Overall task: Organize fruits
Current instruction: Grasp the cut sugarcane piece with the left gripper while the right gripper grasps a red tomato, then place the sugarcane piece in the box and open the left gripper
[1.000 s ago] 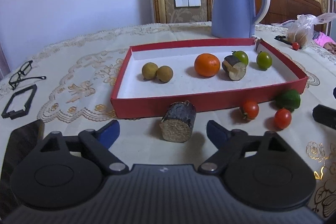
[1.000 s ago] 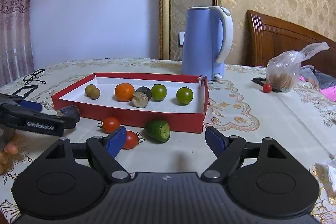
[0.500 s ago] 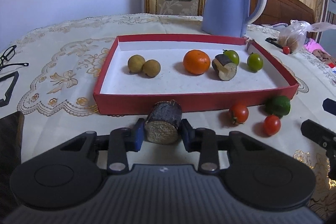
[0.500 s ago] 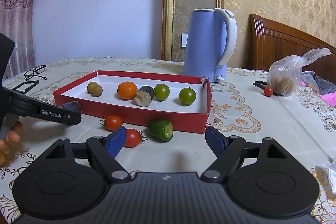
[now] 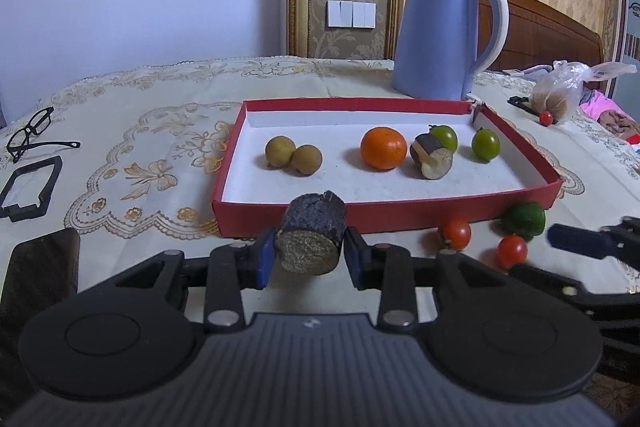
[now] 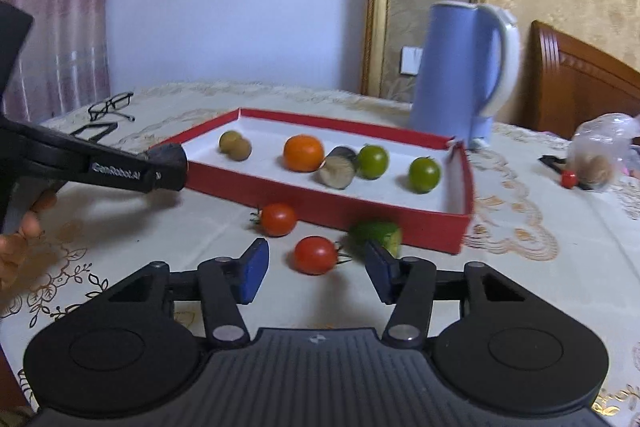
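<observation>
In the red box (image 5: 384,215) already lie two longans (image 5: 294,155), an orange (image 5: 383,148), a dark cut piece and two green tomatoes. Outside, near its front wall, the left gripper (image 5: 309,255) pinches a dark cut stump piece (image 5: 311,238) between its pads. Further right, two red cherry tomatoes and a green cut piece (image 6: 378,234) wait on the tablecloth. The right gripper (image 6: 316,271) has just been closing around one red tomato (image 6: 315,255), the pads not touching it yet.

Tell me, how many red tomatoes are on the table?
3: two lie in front of the red box, one sits by the plastic bag. None look hidden.
</observation>
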### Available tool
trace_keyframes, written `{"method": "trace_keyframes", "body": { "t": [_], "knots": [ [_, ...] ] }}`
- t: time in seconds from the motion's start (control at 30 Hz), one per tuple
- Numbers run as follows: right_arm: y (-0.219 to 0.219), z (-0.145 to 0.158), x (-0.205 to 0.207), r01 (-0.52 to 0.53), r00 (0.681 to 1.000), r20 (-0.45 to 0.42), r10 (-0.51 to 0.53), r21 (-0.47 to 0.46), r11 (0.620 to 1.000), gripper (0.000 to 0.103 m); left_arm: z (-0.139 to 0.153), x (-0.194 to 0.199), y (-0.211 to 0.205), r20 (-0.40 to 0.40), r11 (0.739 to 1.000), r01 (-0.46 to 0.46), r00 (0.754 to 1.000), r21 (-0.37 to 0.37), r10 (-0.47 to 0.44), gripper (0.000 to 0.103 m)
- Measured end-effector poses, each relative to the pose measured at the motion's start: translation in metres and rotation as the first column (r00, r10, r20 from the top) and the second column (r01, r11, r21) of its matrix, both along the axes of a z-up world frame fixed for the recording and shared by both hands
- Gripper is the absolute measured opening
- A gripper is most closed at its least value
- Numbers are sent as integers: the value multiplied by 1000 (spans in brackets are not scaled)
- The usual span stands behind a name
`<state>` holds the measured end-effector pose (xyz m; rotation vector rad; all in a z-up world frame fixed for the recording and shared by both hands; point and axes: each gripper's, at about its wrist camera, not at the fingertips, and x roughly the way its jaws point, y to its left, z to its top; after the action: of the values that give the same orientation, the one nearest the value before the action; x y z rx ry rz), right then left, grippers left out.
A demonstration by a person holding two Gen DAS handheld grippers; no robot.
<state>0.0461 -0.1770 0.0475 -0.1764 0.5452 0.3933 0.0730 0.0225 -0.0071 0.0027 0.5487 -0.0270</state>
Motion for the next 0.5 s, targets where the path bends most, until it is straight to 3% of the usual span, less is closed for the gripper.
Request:
{"method": "trace_keyframes", "body": {
  "t": [0.27, 0.5],
  "knots": [
    [4, -6, 21, -2, 997, -73, 1, -19, 1000, 36, -1, -1, 3, 1, 1000, -3, 1000, -3, 3, 33],
    [6, -7, 22, -13, 997, -75, 11, -26, 1000, 27, -2, -2, 4, -2, 1000, -7, 1000, -4, 7, 33]
  ]
}}
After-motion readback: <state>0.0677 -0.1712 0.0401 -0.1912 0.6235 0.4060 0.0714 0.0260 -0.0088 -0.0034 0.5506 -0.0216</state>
